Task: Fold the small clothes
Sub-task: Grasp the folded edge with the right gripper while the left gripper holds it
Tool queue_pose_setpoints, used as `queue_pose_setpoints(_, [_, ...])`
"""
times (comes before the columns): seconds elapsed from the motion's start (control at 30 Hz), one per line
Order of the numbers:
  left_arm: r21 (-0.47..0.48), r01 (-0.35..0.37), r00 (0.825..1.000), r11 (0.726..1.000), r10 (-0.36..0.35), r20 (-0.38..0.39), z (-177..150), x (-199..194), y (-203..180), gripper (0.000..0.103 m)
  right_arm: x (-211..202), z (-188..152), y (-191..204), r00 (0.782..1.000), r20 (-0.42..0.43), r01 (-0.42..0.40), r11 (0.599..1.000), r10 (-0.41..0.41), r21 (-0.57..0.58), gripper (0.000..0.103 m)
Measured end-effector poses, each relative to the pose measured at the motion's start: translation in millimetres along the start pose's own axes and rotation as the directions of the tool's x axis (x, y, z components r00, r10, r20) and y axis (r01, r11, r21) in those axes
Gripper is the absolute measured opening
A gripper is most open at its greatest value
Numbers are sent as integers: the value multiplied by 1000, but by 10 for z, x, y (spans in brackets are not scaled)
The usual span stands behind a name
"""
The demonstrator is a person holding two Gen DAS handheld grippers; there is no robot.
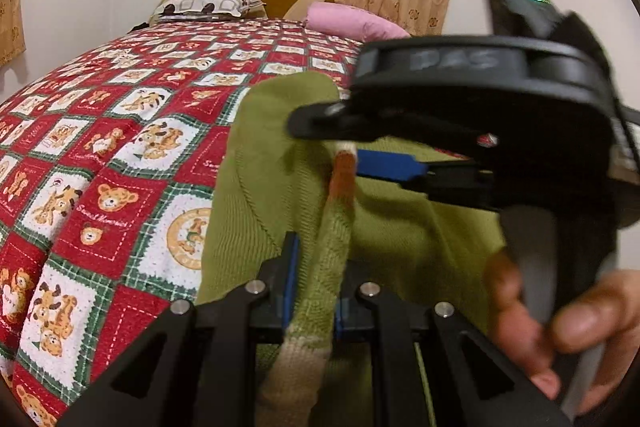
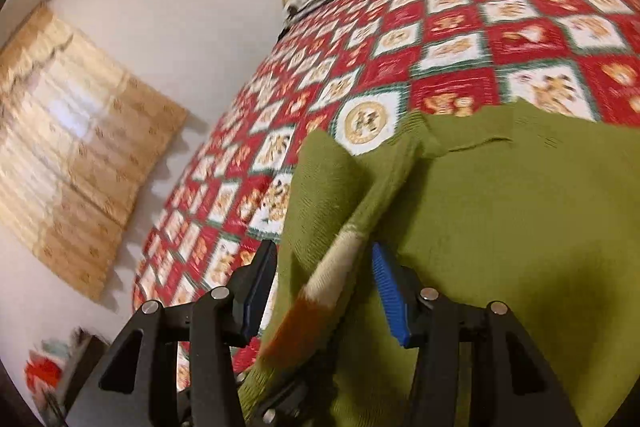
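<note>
- Left wrist view: the left gripper (image 1: 314, 291) is clamped on the striped sleeve cuff (image 1: 308, 311) of the green sweater (image 1: 256, 195), which lies on the patterned bedspread (image 1: 120, 131). The sleeve runs from lower centre up toward the right gripper (image 1: 384, 147) at mid-frame.
- Right wrist view: the right gripper (image 2: 320, 287) stands about half open; the sleeve (image 2: 332, 267) passes between its pads, unpinched. Its long axis slants from lower left to upper right, so the left hand holds the nearer end.
</note>
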State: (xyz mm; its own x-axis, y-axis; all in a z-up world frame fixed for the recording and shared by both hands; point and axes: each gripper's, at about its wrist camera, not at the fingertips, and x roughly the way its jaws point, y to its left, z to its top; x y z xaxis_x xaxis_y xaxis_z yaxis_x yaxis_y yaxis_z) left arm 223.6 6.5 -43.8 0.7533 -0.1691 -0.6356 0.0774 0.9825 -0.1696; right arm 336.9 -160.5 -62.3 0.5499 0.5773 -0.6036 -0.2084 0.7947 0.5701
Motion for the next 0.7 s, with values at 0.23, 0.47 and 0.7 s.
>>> queue_pose_setpoints(0.23, [-5,13,1000,1000,-13,0,6,-7,-7,15,10,-69,42,998,12,67,993,-66,-95,13])
queue_pose_setpoints(0.47, [48,26,999,998,-28,39,100,-206,-226,15,-370,-23,88,998,54,46,991,-40,-123,12])
queue_pose_setpoints(0.7, [116,80,995,990,-86,42,218,-259,-732,15,-898,54,-113,994,72,92,982,-80,-167,12])
